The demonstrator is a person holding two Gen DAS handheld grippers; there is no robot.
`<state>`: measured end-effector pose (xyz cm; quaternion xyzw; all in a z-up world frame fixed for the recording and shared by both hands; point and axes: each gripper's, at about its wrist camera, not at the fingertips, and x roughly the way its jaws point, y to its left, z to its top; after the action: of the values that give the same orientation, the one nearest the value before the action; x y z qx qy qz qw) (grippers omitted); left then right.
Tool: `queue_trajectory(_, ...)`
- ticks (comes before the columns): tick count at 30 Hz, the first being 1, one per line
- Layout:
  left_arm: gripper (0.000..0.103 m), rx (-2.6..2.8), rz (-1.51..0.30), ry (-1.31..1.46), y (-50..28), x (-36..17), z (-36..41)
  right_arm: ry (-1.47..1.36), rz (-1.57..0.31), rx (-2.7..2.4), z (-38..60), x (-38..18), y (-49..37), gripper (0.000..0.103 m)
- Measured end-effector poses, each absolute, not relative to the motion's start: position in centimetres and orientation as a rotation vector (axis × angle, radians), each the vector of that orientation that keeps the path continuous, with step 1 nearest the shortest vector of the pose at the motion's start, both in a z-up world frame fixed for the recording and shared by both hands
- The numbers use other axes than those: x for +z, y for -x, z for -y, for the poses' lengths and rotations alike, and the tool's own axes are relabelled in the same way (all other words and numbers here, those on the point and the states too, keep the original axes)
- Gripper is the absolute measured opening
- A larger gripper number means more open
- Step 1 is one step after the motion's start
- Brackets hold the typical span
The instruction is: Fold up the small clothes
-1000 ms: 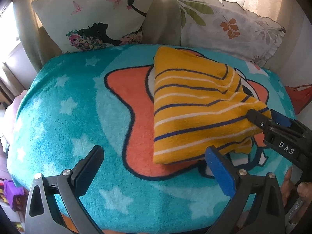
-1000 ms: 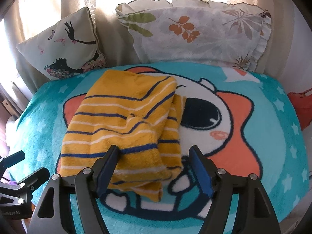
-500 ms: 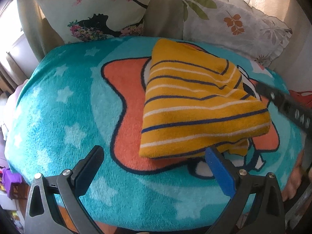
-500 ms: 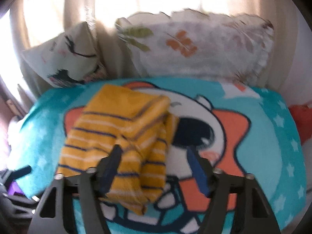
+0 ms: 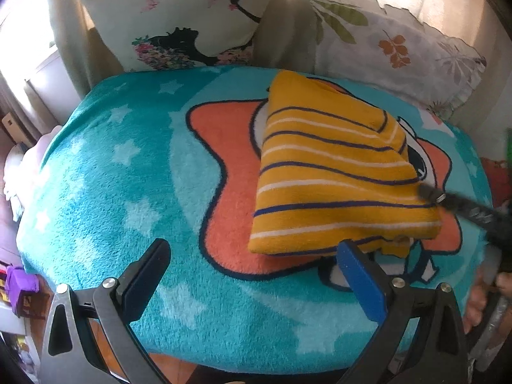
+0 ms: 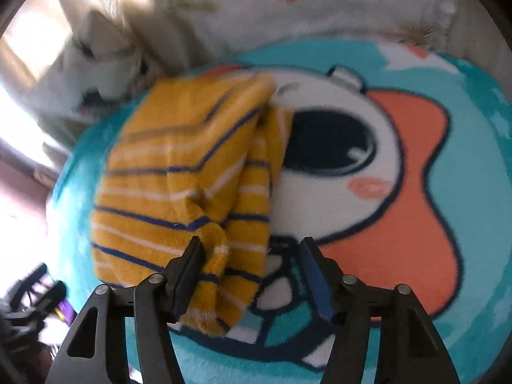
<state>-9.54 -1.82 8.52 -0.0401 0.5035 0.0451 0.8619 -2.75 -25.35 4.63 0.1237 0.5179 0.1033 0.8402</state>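
A folded yellow garment with navy and white stripes lies on a teal star-print blanket. It also shows in the right wrist view. My left gripper is open and empty, just short of the garment's near edge. My right gripper is open, its fingers either side of the garment's near right corner, the left finger touching the cloth. In the left wrist view the right gripper is a blurred dark shape over the garment's right edge.
Two pillows lean on the curtain behind the blanket: one with a black silhouette print, one with a leaf print. The blanket's near edge drops off below my left gripper. A purple object sits low left.
My right gripper has moved down and forward onto the garment's near right corner. My left gripper has drawn back and shifted slightly left. The garment has stayed folded.
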Motion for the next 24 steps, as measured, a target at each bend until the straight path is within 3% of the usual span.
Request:
queue_trajectory(2,0.103,0.101,-1.049,0.092,9.3,8.7,1.6,-0.237,-0.997,0.224,24.9,6.9,3.1,0.062)
queue_trajectory(5,0.103,0.125,-1.037,0.096,8.9,9.1,1.1,-0.23,-0.903,0.329,22.9,9.1,3.3,0.05)
queue_trajectory(13,0.103,0.124,-1.056,0.074,9.2,8.9,1.5,-0.333,-1.168,0.532,21.5,1.3,3.9,0.025)
queue_trajectory(15,0.103,0.12,-1.057,0.054,9.2,8.8,1.9,-0.357,-1.164,0.502,23.1,1.7,4.2,0.025)
queue_trajectory(16,0.103,0.118,-1.053,0.049,9.3,8.8,2.1,-0.35,-1.142,0.462,24.1,2.4,4.4,0.032)
queue_trajectory(24,0.103,0.073,-1.033,0.033,9.2,9.2,4.6,-0.387,-0.91,0.368,25.5,7.9,0.4,0.047)
